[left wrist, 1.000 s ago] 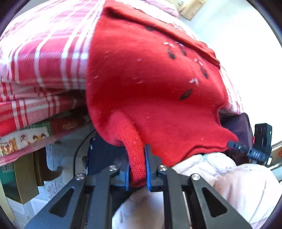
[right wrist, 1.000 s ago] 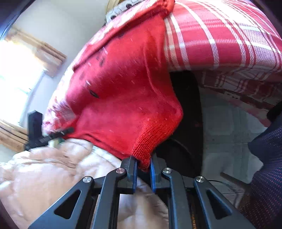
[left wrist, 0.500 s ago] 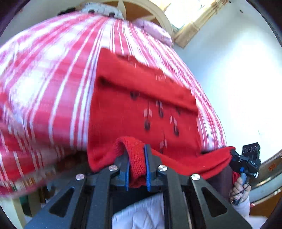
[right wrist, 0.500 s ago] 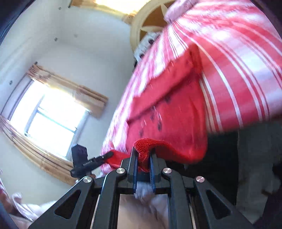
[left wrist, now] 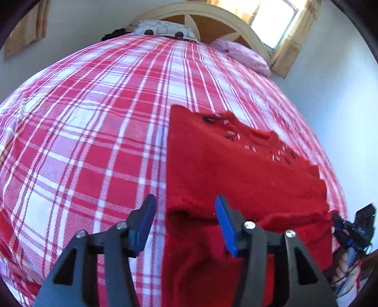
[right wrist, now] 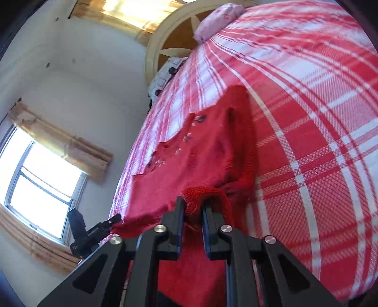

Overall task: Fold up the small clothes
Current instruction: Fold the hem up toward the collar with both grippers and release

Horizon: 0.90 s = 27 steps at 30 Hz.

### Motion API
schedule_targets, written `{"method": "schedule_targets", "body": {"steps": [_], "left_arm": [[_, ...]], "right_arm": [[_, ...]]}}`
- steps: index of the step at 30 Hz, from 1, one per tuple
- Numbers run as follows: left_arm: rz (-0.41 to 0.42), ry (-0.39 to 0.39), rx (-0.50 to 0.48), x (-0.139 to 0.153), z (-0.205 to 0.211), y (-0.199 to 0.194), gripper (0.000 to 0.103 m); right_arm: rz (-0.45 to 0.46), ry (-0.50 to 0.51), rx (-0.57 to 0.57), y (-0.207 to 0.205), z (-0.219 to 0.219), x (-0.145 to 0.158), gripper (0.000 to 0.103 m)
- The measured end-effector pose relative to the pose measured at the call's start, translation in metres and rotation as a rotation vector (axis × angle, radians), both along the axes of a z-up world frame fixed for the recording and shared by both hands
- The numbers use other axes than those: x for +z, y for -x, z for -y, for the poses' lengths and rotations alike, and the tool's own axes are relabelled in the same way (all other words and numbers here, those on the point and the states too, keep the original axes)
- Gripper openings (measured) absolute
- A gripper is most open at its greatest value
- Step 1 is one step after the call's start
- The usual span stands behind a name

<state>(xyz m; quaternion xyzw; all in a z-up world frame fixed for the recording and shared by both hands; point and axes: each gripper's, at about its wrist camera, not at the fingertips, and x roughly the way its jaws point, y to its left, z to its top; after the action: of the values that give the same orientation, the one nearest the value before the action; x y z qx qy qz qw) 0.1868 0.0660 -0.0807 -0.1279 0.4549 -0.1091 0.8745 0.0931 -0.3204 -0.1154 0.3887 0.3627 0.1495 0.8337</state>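
A small red knitted sweater [left wrist: 236, 165] with dark and white motifs lies on the red-and-white plaid bed, its near part hanging over the bed's edge. It also shows in the right wrist view [right wrist: 196, 165]. My left gripper [left wrist: 185, 212] is open, with the sweater's folded near-left corner between its blue pads, not clamped. My right gripper [right wrist: 191, 210] is shut on a ribbed edge of the sweater. The right gripper shows at the sweater's right corner in the left wrist view [left wrist: 340, 224].
The plaid bedspread [left wrist: 94, 118] covers the whole bed. A round wooden headboard [left wrist: 212, 21], a spotted pillow [left wrist: 160, 26] and a pink pillow [left wrist: 243, 54] are at the far end. Windows with tan curtains [right wrist: 47, 179] are on the walls.
Both grippers lifted the sweater's lower edge up and forward over the bed, folding it over. The left gripper then opened and let go; the right one stays shut.
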Motion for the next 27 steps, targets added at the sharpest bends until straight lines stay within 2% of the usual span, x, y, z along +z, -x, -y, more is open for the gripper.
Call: {"method": "schedule_targets", "body": {"steps": [2,4,5,8,10,12,17,21,24,27], "left_arm": [[0.029,0.014,-0.035,0.005,-0.007,0.006,0.063],[0.073,-0.027,-0.061,0.011,-0.008,0.015,0.070],[0.100,-0.046,-0.075,0.014,-0.008,0.019,0.071],[0.186,-0.103,-0.130,0.023,-0.006,0.030,0.077],[0.239,-0.140,-0.172,0.027,-0.001,0.036,0.084],[0.272,-0.144,-0.199,0.024,0.005,0.040,0.091],[0.224,-0.207,-0.272,0.004,0.034,0.029,0.092],[0.172,-0.230,-0.277,-0.010,0.046,0.017,0.090],[0.116,-0.194,-0.271,-0.022,0.047,0.014,0.081],[0.110,-0.210,-0.260,-0.028,0.048,0.016,0.081]], "right_arm": [[0.017,-0.028,-0.008,0.002,0.005,-0.004,0.043],[0.064,-0.055,-0.038,0.008,0.014,0.004,0.054],[0.092,-0.064,-0.052,0.011,0.019,0.008,0.056],[0.144,-0.037,-0.079,0.023,0.028,0.022,0.056],[0.165,0.051,-0.082,0.035,0.024,0.032,0.056],[0.165,0.147,-0.070,0.046,0.014,0.038,0.056],[0.124,0.342,-0.033,0.061,-0.011,0.032,0.056],[0.125,0.422,-0.015,0.059,-0.022,0.024,0.056],[0.119,0.461,-0.013,0.053,-0.025,0.018,0.056],[0.112,0.498,-0.003,0.047,-0.028,0.014,0.056]]}}
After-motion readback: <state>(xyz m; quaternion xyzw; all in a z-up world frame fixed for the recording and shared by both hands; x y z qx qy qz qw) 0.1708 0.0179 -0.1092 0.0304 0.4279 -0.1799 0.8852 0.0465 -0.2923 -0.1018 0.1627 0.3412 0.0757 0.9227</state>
